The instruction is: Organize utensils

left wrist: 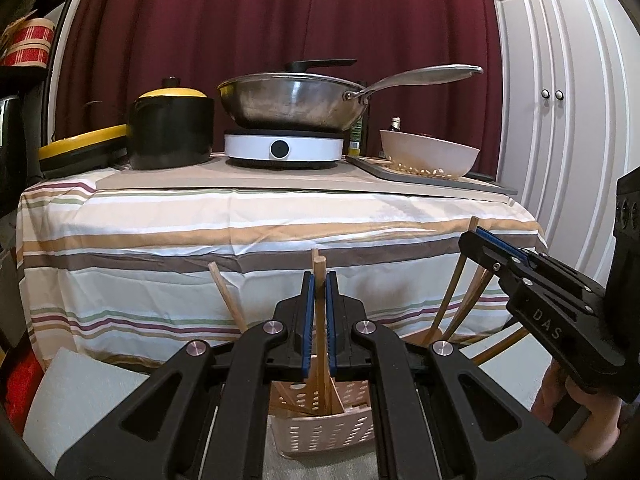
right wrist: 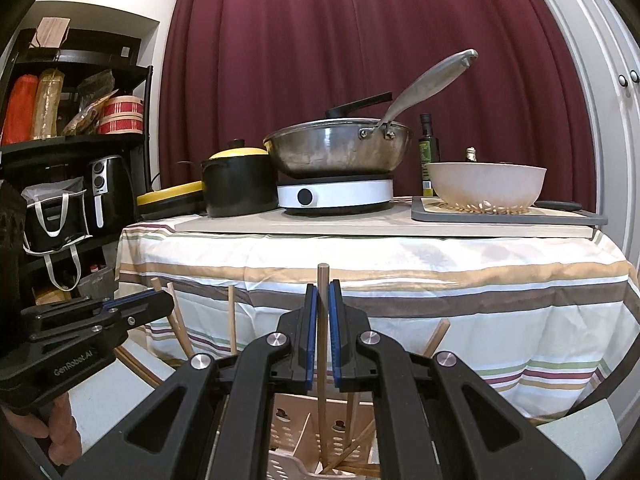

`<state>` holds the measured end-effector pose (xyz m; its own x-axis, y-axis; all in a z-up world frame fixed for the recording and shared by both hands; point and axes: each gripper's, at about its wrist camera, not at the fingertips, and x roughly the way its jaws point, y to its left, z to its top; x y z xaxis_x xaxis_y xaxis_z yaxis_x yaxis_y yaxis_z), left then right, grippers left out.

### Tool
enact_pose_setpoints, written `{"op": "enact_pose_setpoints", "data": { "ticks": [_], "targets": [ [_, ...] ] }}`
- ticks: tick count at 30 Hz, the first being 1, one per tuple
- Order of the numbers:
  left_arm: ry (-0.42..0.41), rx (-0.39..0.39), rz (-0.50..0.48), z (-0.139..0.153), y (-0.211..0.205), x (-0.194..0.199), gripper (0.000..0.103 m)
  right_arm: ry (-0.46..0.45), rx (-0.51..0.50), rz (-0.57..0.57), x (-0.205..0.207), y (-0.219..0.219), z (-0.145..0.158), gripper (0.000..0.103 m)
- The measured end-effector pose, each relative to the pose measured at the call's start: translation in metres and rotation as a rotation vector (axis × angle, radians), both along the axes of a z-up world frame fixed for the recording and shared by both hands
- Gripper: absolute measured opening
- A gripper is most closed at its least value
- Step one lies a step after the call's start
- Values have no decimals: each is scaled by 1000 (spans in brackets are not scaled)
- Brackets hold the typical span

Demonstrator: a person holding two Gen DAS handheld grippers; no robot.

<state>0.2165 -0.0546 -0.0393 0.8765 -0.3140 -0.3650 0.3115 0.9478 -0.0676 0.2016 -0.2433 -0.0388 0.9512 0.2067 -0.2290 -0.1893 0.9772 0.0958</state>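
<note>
Both grippers pinch chopsticks: my left gripper (left wrist: 319,280) and right gripper (right wrist: 323,292) each hold one upright, lower centre, tips inside the basket (left wrist: 324,428) (already stocked). Next: let go cleanly.

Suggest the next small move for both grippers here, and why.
Probably open both sets of fingers. The left gripper and right gripper each pinch an upright chopstick whose lower end already sits inside the perforated basket, so releasing should leave them there.
</note>
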Motion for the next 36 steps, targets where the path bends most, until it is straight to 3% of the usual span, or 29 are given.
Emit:
{"op": "enact_pose_setpoints", "data": {
  "ticks": [5,8,14,16,22,27,36],
  "targets": [
    [3,7,4,0,0,2,9,2,8,-2,0,0,-1,8],
    [6,0,12,-2,3,3,26,3,8,-2,0,0,-1,11],
    [11,-2,20,-3,5,6,33,1,8,-6,0,0,-1,26],
    [7,-4,24,-3,6,6,46,0,11,-7,0,-1,-1,35],
    [-2,-9,39,-2,10,6,64,-16,16,-14,-2,-1,1,55],
    [-12,-22,43,0,13,5,79,-32,16,-13,-6,0,4,65],
    [-71,14,83,9,15,-8,92,-62,22,-21,-18,3,13,84]
  ]
}}
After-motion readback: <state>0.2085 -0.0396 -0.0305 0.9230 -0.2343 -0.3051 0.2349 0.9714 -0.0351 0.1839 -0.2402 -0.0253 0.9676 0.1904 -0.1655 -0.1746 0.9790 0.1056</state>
